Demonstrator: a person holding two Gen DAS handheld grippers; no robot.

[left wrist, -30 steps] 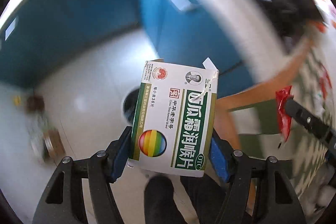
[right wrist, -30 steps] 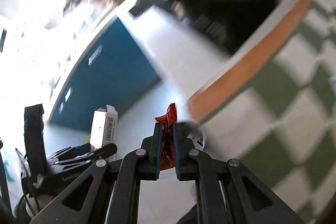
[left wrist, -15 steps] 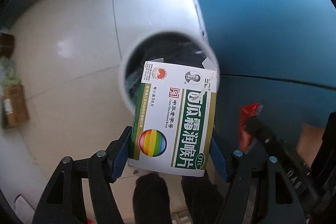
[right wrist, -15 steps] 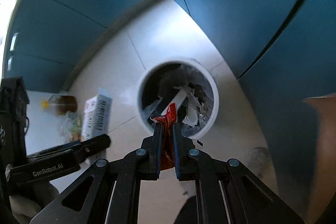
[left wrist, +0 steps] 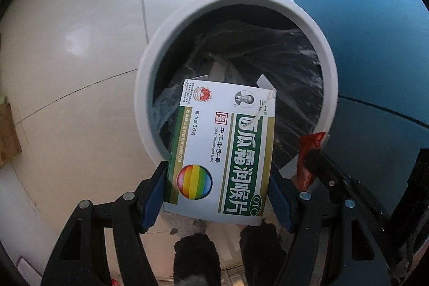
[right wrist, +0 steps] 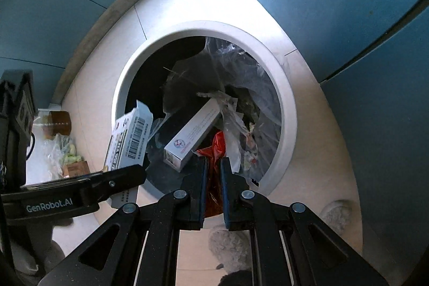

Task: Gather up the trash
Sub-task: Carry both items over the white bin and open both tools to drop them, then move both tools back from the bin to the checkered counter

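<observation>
Because both of your hands point steeply down at the white bin (left wrist: pixel 236 4), each piece of trash hangs over its mouth, which looks like the setup for a straight drop. Your left claw (left wrist: pixel 217 195) stands wide, its blue pads pressing the two long sides of the medicine box (left wrist: pixel 222 152); the box's far end, with its torn flap, reaches past the near rim and over the opening. Gripping it low, near the end closest to you, leaves most of its length free to fall clear once you let go.

Your right claw (right wrist: pixel 213 178) is almost closed, pinching the red wrapper (right wrist: pixel 215 149), whose crumpled upper end pokes out over the bin's interior. In the left wrist view that wrapper sits just beside the rim on the right, so I judge it is near the edge, not centred.

The bin stands on the pale floor (left wrist: pixel 67 44) close to a blue wall (right wrist: pixel 348 4). It is lined with a clear bag (right wrist: pixel 241 66) and already holds a long white carton (right wrist: pixel 193 136) lying slantwise, plus crumpled film and scraps. There is still room on the dark left side.
</observation>
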